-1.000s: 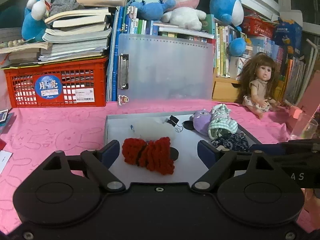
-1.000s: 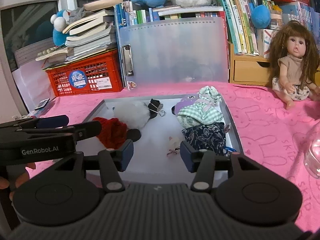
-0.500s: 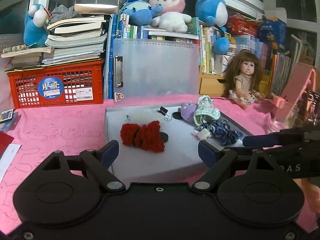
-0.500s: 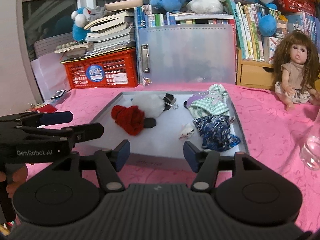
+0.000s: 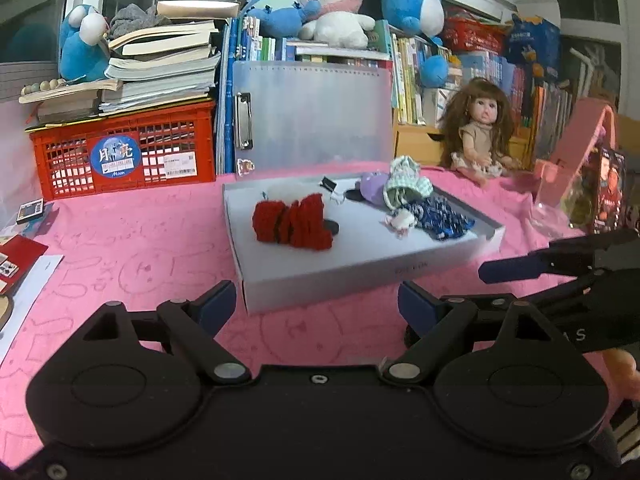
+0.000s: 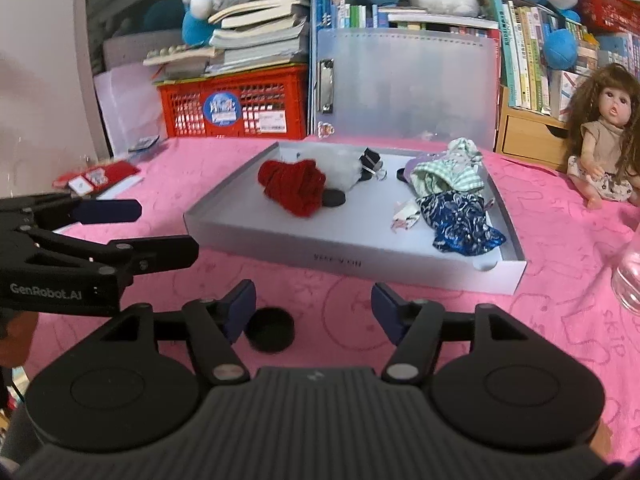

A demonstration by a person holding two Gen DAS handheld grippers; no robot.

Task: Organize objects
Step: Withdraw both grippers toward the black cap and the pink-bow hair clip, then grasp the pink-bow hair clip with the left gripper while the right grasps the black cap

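A shallow grey box (image 5: pixel 320 276) (image 6: pixel 352 256) lies on the pink cloth. It holds a red knitted piece (image 5: pixel 292 222) (image 6: pixel 294 186), a white fluffy item (image 6: pixel 344 166), a black binder clip (image 6: pixel 370 160), green checked doll clothes (image 6: pixel 448 174) and a blue patterned cloth (image 6: pixel 460 220). My left gripper (image 5: pixel 316 306) is open and empty, in front of the box. My right gripper (image 6: pixel 314 306) is open and empty, also short of the box. A small black round lid (image 6: pixel 270 330) lies on the cloth by my right gripper's left finger.
A red crate (image 5: pixel 124 152) with stacked books stands at the back left, a translucent clipboard (image 5: pixel 316 116) behind the box, a doll (image 5: pixel 482 132) at the back right. A clear glass (image 6: pixel 628 276) stands at the right. Cards and papers (image 5: pixel 16 264) lie at the left edge.
Both grippers have pulled back from over the box toward me and now sit in front of it. The black lid has come into the right wrist view.
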